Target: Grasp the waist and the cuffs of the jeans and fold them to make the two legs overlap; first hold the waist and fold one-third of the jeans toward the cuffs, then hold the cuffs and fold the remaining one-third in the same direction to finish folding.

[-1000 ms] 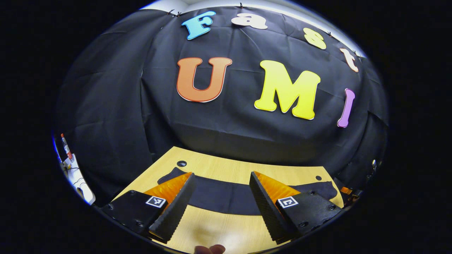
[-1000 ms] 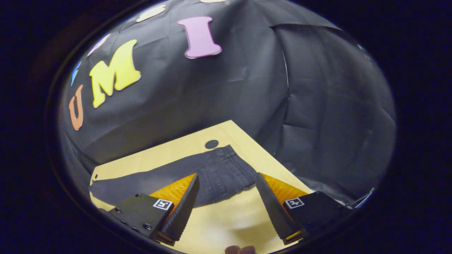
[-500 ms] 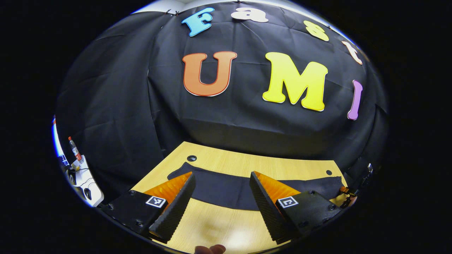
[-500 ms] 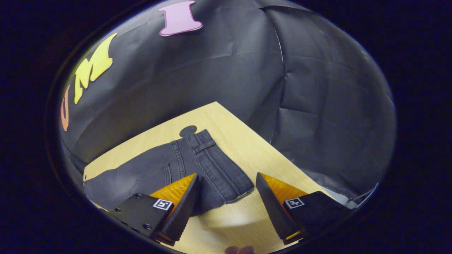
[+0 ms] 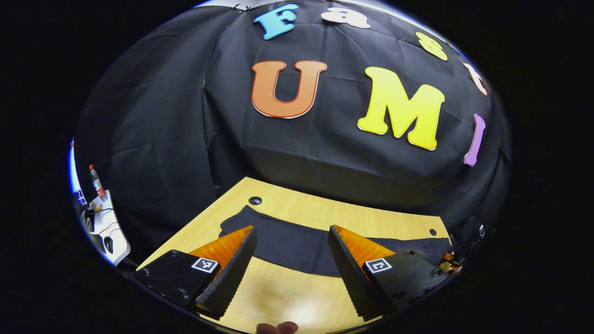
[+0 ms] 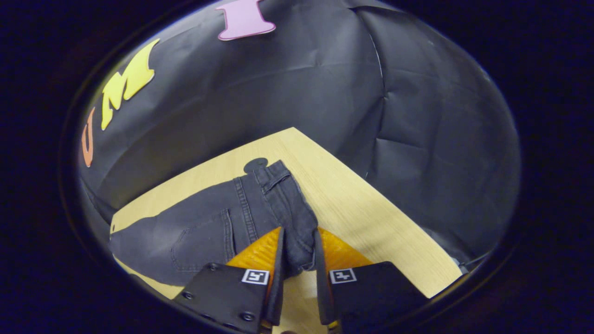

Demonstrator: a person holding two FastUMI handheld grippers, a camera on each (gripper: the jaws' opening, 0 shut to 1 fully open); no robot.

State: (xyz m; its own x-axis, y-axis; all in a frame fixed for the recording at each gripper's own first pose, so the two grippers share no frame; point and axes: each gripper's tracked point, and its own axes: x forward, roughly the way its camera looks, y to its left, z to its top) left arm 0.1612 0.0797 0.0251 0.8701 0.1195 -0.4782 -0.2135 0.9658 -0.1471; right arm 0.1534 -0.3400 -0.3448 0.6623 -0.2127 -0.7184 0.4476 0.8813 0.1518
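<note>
Dark grey jeans (image 6: 209, 227) lie flat across the wooden table (image 6: 352, 199), with the waist toward the table's right end in the right gripper view. My right gripper (image 6: 299, 260) is shut on the near corner of the waistband, and the cloth fills the gap between its fingers. In the left gripper view the jeans (image 5: 292, 246) are a long dark strip across the table (image 5: 278, 297), their cuff end near the left. My left gripper (image 5: 292, 264) hangs open above the near edge of the leg and touches nothing.
A round cable hole (image 5: 255, 200) sits near the table's far left corner, and another (image 6: 256, 163) lies just beyond the waistband. A white stand (image 5: 102, 227) with a bottle (image 5: 96, 182) stands off the table's left side. Black cloth walls close the back and sides.
My right gripper has moved down onto the waist and gone from open to shut on the waistband corner. My left gripper stays open and has drifted slightly left along the leg.
</note>
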